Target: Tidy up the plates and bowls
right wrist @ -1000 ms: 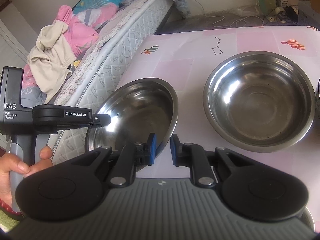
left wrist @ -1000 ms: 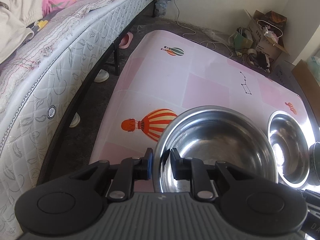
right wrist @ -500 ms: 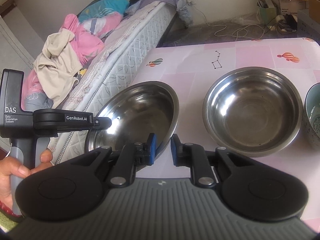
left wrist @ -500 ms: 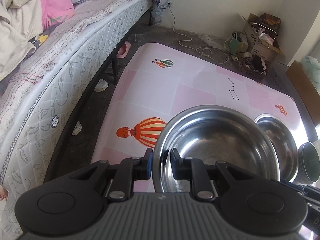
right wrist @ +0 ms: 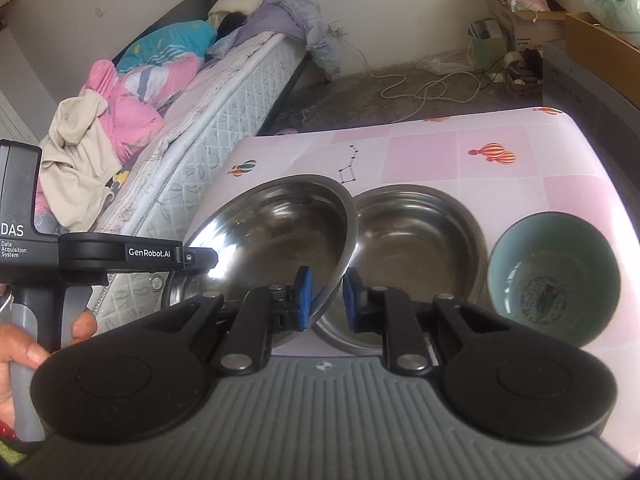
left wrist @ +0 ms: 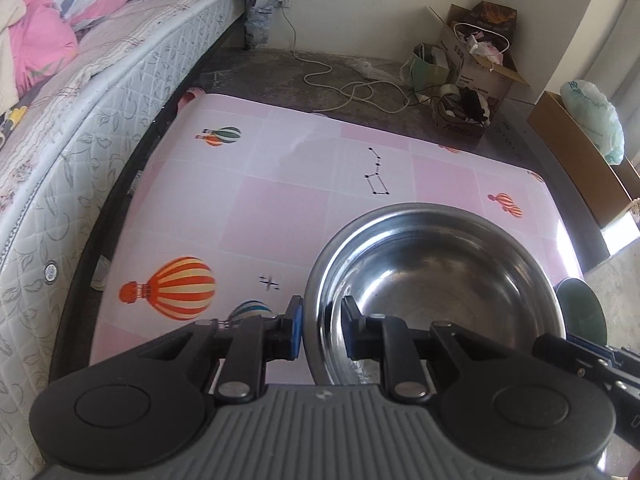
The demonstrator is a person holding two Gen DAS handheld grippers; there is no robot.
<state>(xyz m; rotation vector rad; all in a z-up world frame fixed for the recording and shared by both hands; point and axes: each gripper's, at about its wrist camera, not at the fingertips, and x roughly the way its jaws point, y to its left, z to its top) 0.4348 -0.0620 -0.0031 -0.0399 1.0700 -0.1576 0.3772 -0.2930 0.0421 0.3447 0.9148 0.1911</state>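
A wide steel bowl (left wrist: pixel 440 288) hangs tilted above the pink balloon-print table (left wrist: pixel 280 200). My left gripper (left wrist: pixel 322 330) is shut on its near-left rim. In the right wrist view the same steel bowl (right wrist: pixel 272 232) has its right rim between the blue pads of my right gripper (right wrist: pixel 327 300), which is shut on it. It overlaps the left edge of a second steel bowl (right wrist: pixel 420 248) resting on the table. A teal ceramic bowl (right wrist: pixel 554 276) stands to the right. The left gripper (right wrist: pixel 208 258) reaches in from the left.
A mattress with piled bedding (left wrist: pixel 60 140) runs close along the table's left side. Cardboard boxes and loose cables (left wrist: pixel 472 60) clutter the floor beyond the far edge. A brown box (left wrist: pixel 580 160) stands off the right edge. A hand (right wrist: pixel 24 352) holds the left gripper's handle.
Both grippers have carried the steel bowl up and to the right, so it now overlaps the second steel bowl. The teal bowl has come fully into the right wrist view.
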